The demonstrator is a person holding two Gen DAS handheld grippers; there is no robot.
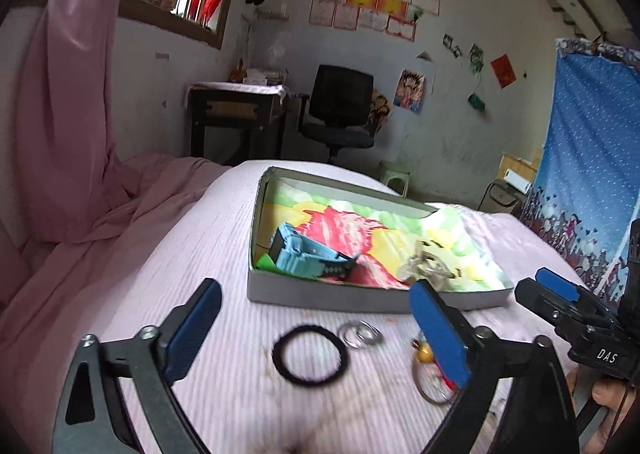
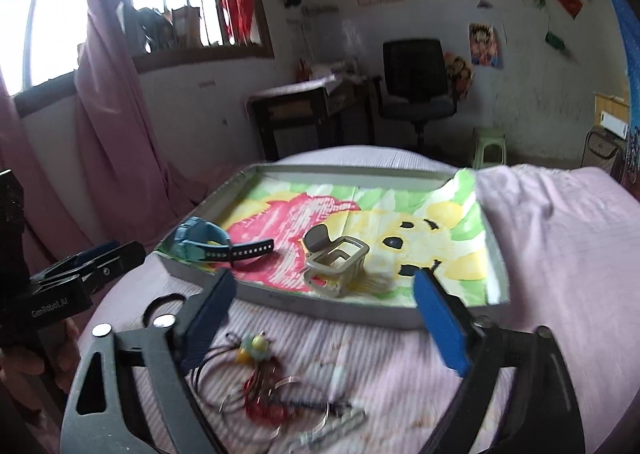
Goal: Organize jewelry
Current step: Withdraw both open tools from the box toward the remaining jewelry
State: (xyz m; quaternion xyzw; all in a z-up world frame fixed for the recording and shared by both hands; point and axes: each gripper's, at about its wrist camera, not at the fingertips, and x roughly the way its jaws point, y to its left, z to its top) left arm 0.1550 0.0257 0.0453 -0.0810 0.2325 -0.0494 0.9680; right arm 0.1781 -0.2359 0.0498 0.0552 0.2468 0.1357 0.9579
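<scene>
A shallow grey box (image 1: 320,300) (image 2: 360,308) lined with a colourful drawing lies on the pink bedspread. In it are a light blue watch (image 1: 308,252) (image 2: 208,242) and a beige hair claw (image 2: 336,264) (image 1: 424,264). In front of the box lie a black hair tie (image 1: 310,352), silver rings (image 1: 360,334), and a beaded cord bracelet with red tassel (image 2: 256,350) (image 1: 426,354) beside metal hoops (image 2: 280,406). My left gripper (image 1: 316,322) is open and empty above the hair tie. My right gripper (image 2: 326,306) is open and empty above the bracelet, and also shows in the left wrist view (image 1: 548,290).
The bed has a pink curtain (image 1: 68,114) at its left. Beyond it stand a dark desk (image 1: 236,114), a black office chair (image 1: 340,110), a green stool (image 2: 488,146) and a blue patterned hanging cloth (image 1: 592,154).
</scene>
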